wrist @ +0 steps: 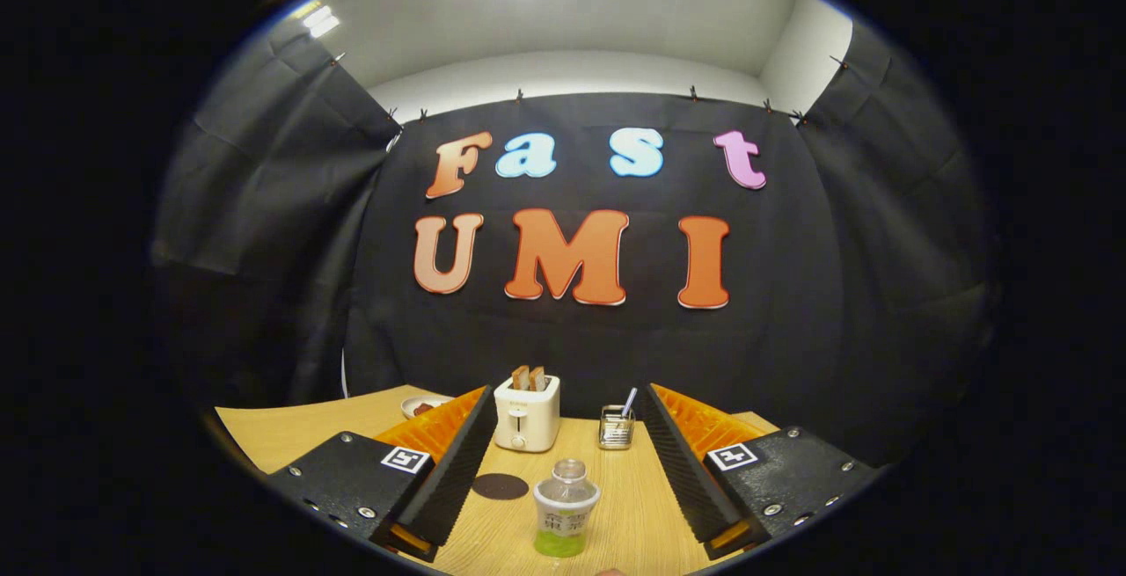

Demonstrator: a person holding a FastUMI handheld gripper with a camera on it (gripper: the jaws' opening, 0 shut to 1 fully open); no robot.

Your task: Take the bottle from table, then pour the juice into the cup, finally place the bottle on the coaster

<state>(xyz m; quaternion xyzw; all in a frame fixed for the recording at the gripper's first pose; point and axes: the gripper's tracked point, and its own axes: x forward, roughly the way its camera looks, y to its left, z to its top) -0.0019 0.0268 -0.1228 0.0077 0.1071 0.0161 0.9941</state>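
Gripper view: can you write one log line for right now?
gripper: open, empty | clear plastic bottle of green juice: upright between fingers, untouched | round dark coaster: bare | white toaster: beyond

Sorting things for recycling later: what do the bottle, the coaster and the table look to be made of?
Bottle, between the open gripper fingers: clear, glossy plastic, probably; green juice shows through. Coaster: dark, matte disc; material unclear. Table: pale wood or wood-look laminate with visible grain.
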